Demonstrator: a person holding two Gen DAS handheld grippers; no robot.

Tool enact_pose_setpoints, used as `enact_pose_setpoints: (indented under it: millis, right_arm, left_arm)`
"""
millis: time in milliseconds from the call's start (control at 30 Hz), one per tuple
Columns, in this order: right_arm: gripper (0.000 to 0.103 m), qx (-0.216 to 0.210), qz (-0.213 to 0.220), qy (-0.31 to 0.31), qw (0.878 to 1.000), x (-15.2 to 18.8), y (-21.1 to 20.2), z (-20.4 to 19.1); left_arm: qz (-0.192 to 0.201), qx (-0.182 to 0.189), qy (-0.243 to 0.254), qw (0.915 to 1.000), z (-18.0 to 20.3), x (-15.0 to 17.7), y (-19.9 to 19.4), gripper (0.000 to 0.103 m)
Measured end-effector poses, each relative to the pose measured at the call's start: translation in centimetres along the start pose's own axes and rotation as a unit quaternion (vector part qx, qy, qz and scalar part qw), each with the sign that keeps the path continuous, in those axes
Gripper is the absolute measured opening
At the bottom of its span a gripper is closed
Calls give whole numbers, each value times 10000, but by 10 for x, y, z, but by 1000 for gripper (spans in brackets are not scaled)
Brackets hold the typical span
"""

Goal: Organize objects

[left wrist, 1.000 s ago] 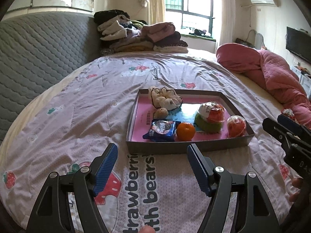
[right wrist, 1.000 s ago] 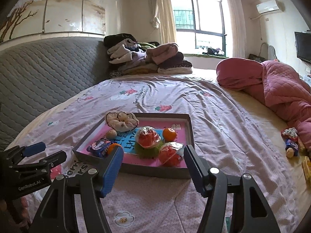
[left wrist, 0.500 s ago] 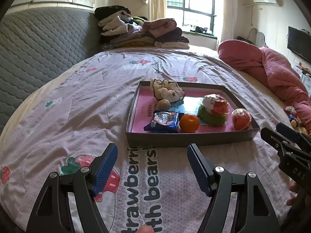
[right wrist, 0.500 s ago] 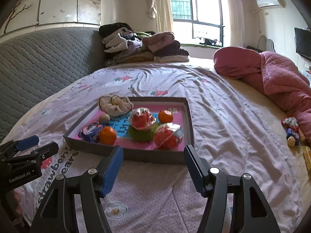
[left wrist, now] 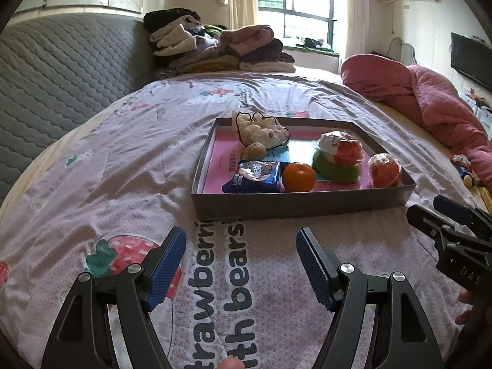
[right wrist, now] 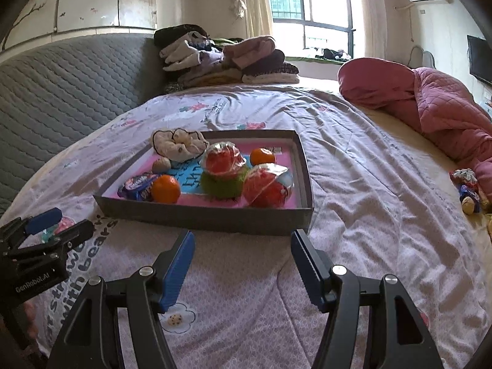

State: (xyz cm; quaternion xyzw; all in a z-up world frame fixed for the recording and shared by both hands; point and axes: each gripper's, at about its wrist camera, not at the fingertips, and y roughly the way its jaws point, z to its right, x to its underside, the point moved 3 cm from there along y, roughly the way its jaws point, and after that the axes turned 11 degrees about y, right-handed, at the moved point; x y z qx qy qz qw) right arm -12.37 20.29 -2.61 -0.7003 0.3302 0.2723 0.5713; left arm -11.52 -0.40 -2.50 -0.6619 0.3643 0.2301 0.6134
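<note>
A grey box tray with a pink floor lies on the bed. It holds a blue snack packet, two oranges, two red wrapped balls, a green ring, a cream scrunchie and a small brown ball. My left gripper is open and empty, just in front of the tray. My right gripper is open and empty, at the tray's near edge.
Small wrapped items lie on the bed at the right by a pink quilt. Folded clothes are stacked at the back. A grey padded headboard lines the left side.
Both grippers have lowered and moved closer to the tray, which now looms larger in both views. The jaws stayed open and empty.
</note>
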Motion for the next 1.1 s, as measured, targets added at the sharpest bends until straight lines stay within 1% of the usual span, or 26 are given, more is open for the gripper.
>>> enact_pose_setpoints:
  millis: [100,300,600,733,1100]
  right_arm:
    - [64,17,-20,32,10000,3,1,2]
    - [64,58,-187,160,9997,8,9,7]
    - [64,45,-291,118,9995,10,14,5]
    - [64,58,-280,79,9996,10,15,4]
    - [64,59,-310,22,9995,11,16,2]
  left_arm:
    - [30,11,-45,10000,-3,1,1,75]
    - [-107,88,-56,9999,-2,4,8,75]
    - [-189,29,-50,9998,-2,9,15,75]
    - [-197,-5,-56,9998,-4,9,16,75]
    - [-273,78,-44,9996,-1,12,19,75]
